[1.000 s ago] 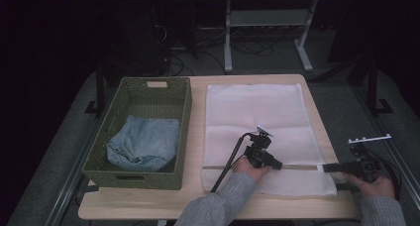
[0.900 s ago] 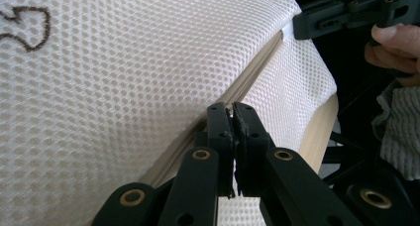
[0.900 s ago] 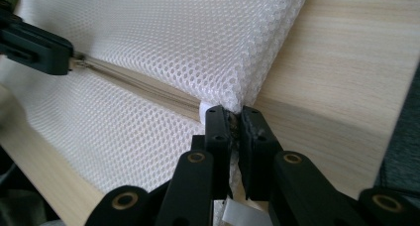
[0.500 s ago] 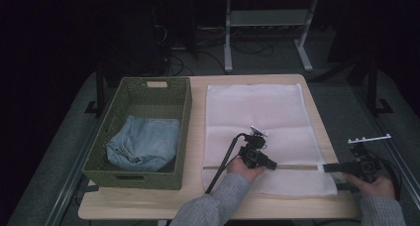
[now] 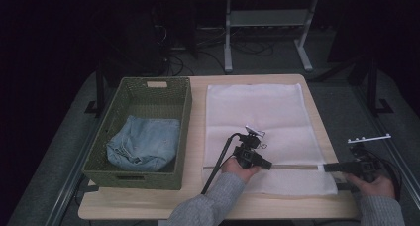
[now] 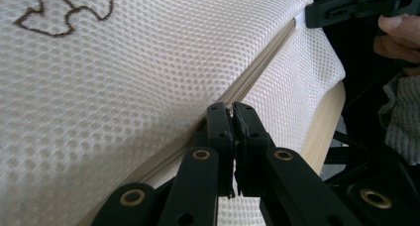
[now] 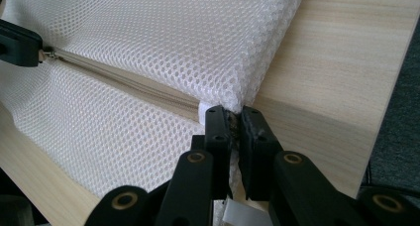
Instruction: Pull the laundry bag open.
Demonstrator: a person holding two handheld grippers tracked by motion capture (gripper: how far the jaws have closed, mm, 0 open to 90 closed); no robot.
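A white mesh bag [image 5: 257,112] lies flat on the wooden table [image 5: 148,206]. A beige zipper [image 5: 292,166] runs across it near the front edge. My left gripper [image 5: 270,165] is shut on the zipper pull, about midway along the zipper. In the left gripper view its jaws [image 6: 233,109] meet right at the zipper line [image 6: 262,67]. My right gripper [image 5: 327,167] is shut on the bag's right edge at the zipper's end. In the right gripper view its tips [image 7: 234,114] pinch the mesh [image 7: 173,32], and the left gripper [image 7: 20,42] holds the pull farther along.
A green woven basket [image 5: 143,87] stands on the left half of the table with folded blue denim [image 5: 143,141] inside. A brown embroidered mark [image 6: 64,8] shows on the mesh. Bare wood [image 7: 337,62] runs beside the bag's right edge, close to the table's edge.
My left gripper has slid a little to the left along the zipper line. The right gripper has stayed at the bag's right edge.
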